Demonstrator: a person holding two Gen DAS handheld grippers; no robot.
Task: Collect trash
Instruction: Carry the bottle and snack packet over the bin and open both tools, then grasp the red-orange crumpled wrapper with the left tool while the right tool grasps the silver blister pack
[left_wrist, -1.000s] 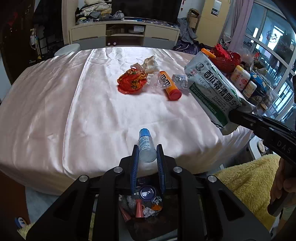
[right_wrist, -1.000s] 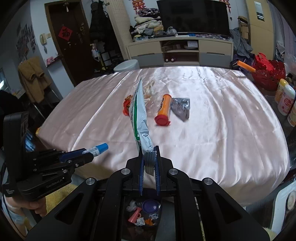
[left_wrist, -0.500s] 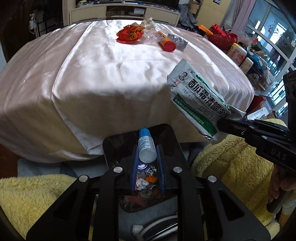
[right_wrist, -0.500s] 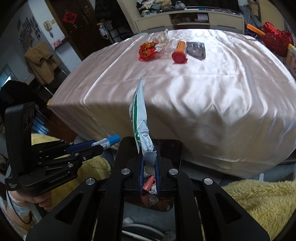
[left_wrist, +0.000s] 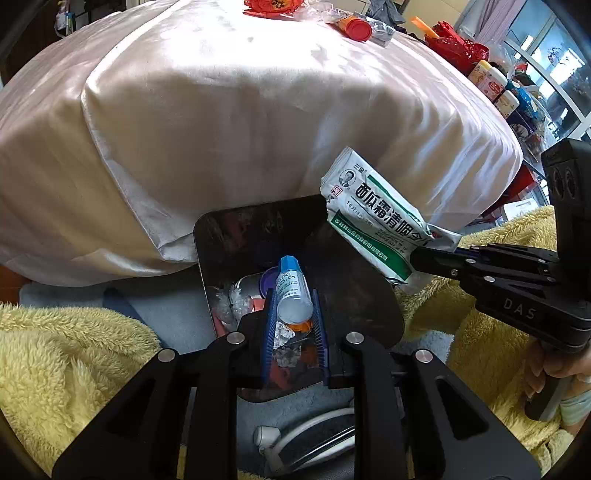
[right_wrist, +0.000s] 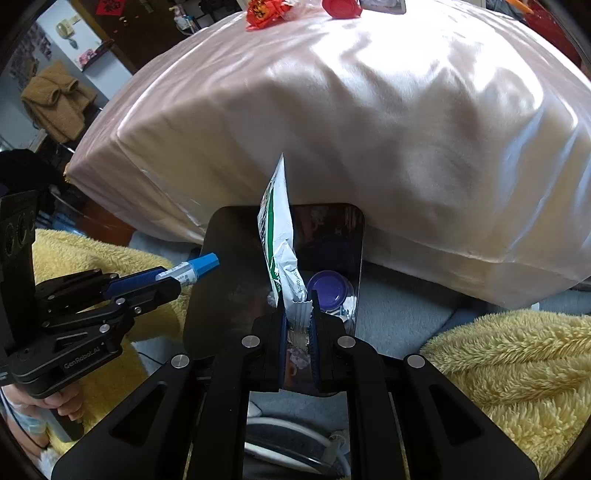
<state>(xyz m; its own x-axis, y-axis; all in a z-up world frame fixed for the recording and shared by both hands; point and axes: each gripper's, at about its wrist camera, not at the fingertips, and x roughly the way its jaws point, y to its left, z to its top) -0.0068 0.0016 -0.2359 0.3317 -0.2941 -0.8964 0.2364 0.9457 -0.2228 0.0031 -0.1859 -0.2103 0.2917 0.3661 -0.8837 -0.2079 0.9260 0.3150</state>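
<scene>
My left gripper (left_wrist: 293, 314) is shut on a small clear bottle with a blue cap (left_wrist: 291, 288) and holds it over the dark trash bin (left_wrist: 221, 236). My right gripper (right_wrist: 298, 312) is shut on a white and green packet (right_wrist: 277, 229), held edge-up over the same bin (right_wrist: 221, 251). The bottle (right_wrist: 192, 271) and left gripper (right_wrist: 147, 286) show at the left of the right wrist view. The packet (left_wrist: 373, 218) and right gripper (left_wrist: 424, 258) show at the right of the left wrist view. The bin holds a purple lid (right_wrist: 327, 288) and crumpled scraps.
The table under a pale satin cloth (left_wrist: 221, 110) stands just beyond the bin. On it far back lie a red wrapper (left_wrist: 273, 5), an orange tube with a red cap (left_wrist: 354, 27) and a foil pack (left_wrist: 384, 33). Yellow fleece (right_wrist: 498, 362) flanks the bin.
Both grippers have come back from over the table and dropped toward the floor. The bin has come closer and now lies right under the bottle and the packet.
</scene>
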